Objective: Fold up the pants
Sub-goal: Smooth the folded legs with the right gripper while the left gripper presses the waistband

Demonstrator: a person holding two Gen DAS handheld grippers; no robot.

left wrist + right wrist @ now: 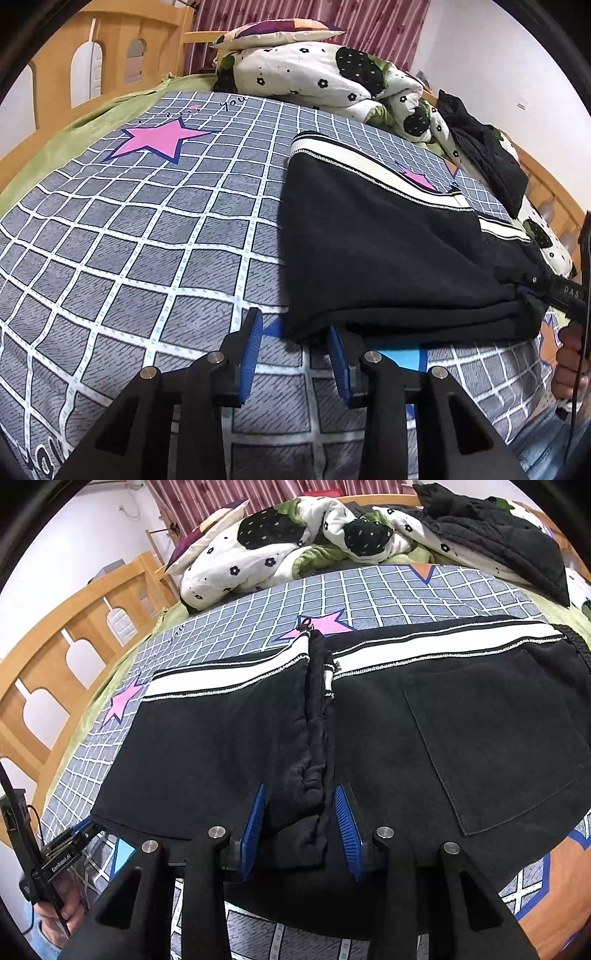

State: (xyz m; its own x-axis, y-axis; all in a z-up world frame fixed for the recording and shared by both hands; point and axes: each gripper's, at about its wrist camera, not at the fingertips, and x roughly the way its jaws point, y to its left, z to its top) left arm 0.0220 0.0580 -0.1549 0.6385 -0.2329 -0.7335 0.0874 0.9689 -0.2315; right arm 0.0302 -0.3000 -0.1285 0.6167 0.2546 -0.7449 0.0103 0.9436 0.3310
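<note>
- Left wrist view: the left gripper (pixel 295 332) sits low over the checked bedsheet (pixel 129 240), fingers spread apart and grasping nothing; its right blue pad (pixel 338 354) lies just beside the near left corner of the pants (pixel 388 251), whether touching cannot be told.
- Pants: black, with a white stripe (pixel 369 162) along the far edge; folded into a flat stack on the sheet, right of the pink star (pixel 159 138).
- Right wrist view: the right gripper (pixel 301 812) is at the near edge of the pants (pixel 221 746), fingers apart, a bunched ridge of black cloth (pixel 314 775) lying between the pads; the pads do not appear to pinch it.
- Same view: a patch pocket (pixel 498 746) faces up on the right half of the pants; the left gripper (pixel 79 834) appears at their near left corner.
- Far end of bed: a crumpled floral quilt (pixel 314 77), a pillow (pixel 277 33) on it, a dark garment (pixel 498 528) beside; a wooden bed rail (pixel 74 657) along the left.
</note>
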